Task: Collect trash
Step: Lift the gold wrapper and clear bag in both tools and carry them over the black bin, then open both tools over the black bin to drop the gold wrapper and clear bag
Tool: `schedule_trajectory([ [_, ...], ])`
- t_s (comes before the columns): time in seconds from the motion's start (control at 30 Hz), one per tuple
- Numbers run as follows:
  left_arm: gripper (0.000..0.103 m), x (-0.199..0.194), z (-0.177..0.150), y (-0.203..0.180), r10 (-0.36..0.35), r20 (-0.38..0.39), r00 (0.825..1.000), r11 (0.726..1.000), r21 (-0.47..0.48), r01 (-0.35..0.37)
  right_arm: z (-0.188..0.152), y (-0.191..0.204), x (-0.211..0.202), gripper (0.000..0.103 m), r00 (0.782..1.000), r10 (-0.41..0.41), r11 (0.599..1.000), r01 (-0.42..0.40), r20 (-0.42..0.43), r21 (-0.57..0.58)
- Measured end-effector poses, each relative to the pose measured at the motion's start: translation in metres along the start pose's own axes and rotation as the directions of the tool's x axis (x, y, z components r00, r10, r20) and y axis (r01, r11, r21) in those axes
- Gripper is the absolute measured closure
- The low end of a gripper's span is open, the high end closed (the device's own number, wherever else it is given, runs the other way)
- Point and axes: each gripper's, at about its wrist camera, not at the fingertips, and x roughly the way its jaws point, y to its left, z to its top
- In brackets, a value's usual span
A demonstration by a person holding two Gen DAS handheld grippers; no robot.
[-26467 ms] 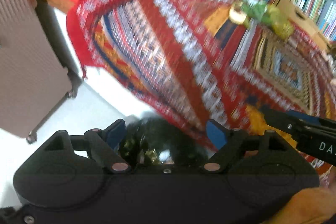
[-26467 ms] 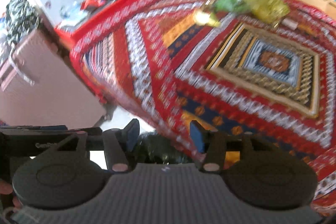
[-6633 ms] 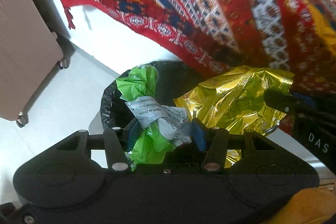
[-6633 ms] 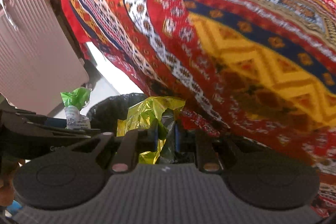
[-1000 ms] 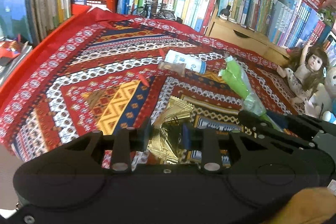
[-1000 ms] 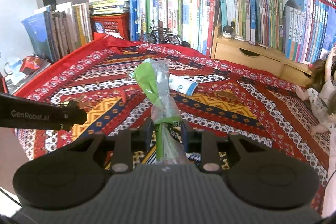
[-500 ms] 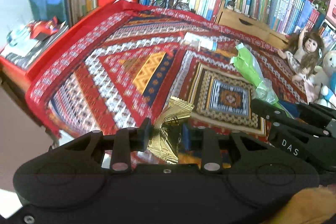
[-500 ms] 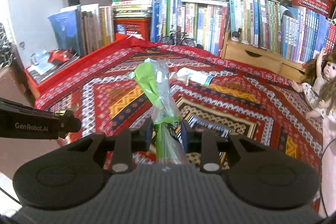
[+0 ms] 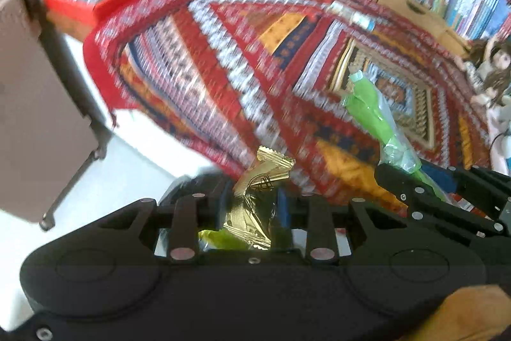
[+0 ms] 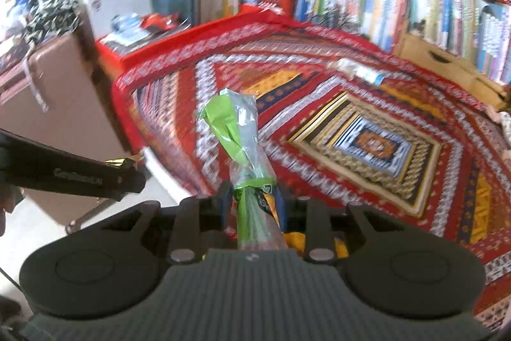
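Observation:
A crumpled gold wrapper (image 9: 258, 200) stands up between the blue pads of my left gripper (image 9: 252, 205), which is shut on it. Just past those fingers shows the dark rim of the black trash bin (image 9: 191, 186), with yellow-green trash visible below through the gripper frame. My right gripper (image 10: 252, 205) is shut on a twisted green and clear wrapper (image 10: 238, 130). The same green wrapper (image 9: 372, 117) appears at the right of the left wrist view. Both grippers hang over the near corner of the table. A white tube (image 10: 361, 71) lies far back on the red patterned cloth (image 10: 367, 146).
A pink suitcase (image 9: 35, 117) stands on the pale floor left of the table. Bookshelves (image 10: 399, 5) and a wooden box (image 10: 440, 59) line the far side. A doll (image 9: 488, 69) sits at the right edge. A red tray with clutter (image 10: 140, 27) is at the table's back left.
Both grippers have swung back from over the table toward its near left corner and tilted down. The floor, suitcase and bin rim have come into view. Both wrappers stay gripped.

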Motion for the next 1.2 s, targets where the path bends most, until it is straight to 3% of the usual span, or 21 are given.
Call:
schedule_trajectory([
  [0.4, 0.074, 0.071, -0.070, 0.043, 0.022, -0.122, 0.992, 0.993, -0.113, -0.036, -0.065, 0.039, 0.055, 0.069, 0.987, 0.080, 0.994, -0.089, -0.138, -0.061],
  [0.83, 0.074, 0.181, -0.109, 0.081, 0.042, -0.203, 0.978, 0.984, -0.163, -0.076, -0.123, 0.046, 0.146, 0.069, 0.966, 0.094, 0.993, -0.107, -0.240, -0.042],
  [1.13, 0.074, 0.240, -0.126, 0.097, 0.024, -0.228, 0.973, 0.978, -0.198, -0.070, -0.145, 0.047, 0.194, 0.069, 0.958, 0.086, 0.993, -0.106, -0.275, -0.059],
  [1.17, 0.073, 0.245, -0.125, 0.098, 0.023, -0.227, 0.974, 0.977, -0.202, -0.070, -0.146, 0.047, 0.198, 0.068, 0.956, 0.089, 0.992, -0.109, -0.279, -0.057],
  [1.2, 0.073, 0.249, -0.125, 0.099, 0.021, -0.226, 0.974, 0.976, -0.206, -0.069, -0.146, 0.047, 0.201, 0.060, 0.956, 0.087, 0.992, -0.108, -0.281, -0.058],
])
